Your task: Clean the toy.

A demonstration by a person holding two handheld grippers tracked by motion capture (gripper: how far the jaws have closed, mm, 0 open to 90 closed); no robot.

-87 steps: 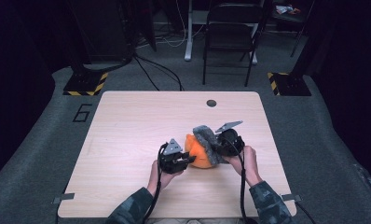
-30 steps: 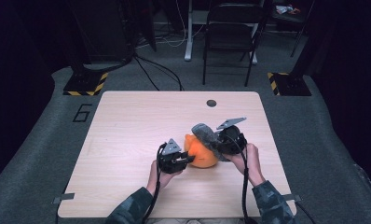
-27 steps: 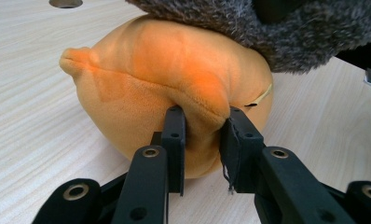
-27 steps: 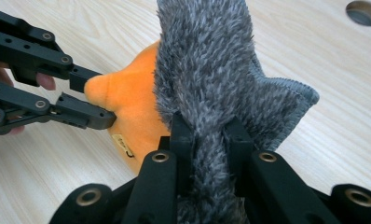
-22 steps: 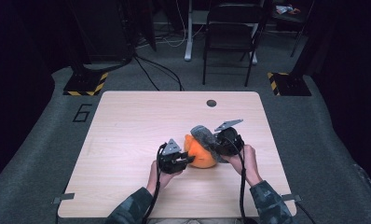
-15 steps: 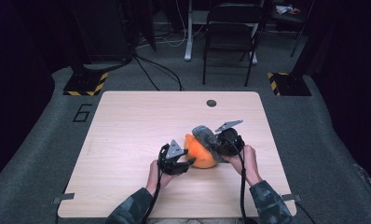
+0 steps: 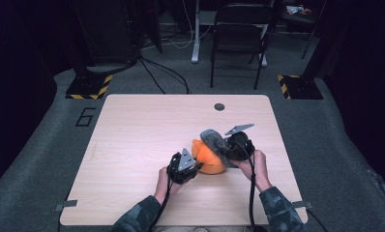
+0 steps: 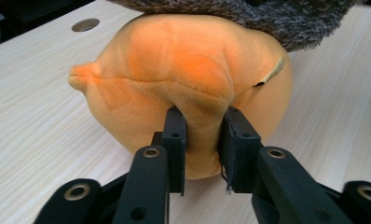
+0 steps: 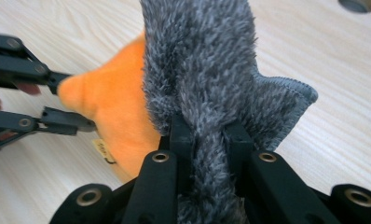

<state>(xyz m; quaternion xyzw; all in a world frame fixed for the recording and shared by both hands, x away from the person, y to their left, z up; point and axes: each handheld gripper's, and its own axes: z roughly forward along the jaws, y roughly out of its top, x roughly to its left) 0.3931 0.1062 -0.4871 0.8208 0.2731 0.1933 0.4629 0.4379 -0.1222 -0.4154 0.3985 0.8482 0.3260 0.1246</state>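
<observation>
We pinch the orange plush [image 8: 193,88] with the left gripper [image 8: 201,135]; the right gripper [image 9: 208,135] clamps its grey furry part [image 9: 202,60]. The plush's small tag [image 8: 271,73] is unreadable. A "6" [image 7: 85,116] is marked on the floor.

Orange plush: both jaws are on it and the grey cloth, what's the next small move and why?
Probably pull the right gripper gently away while the left gripper holds firm. The left jaws pinch a fold of the orange plush, the right jaws clamp the grey cloth, and the cloth drapes over the plush on the table. Separating them looks like the work in hand.
</observation>
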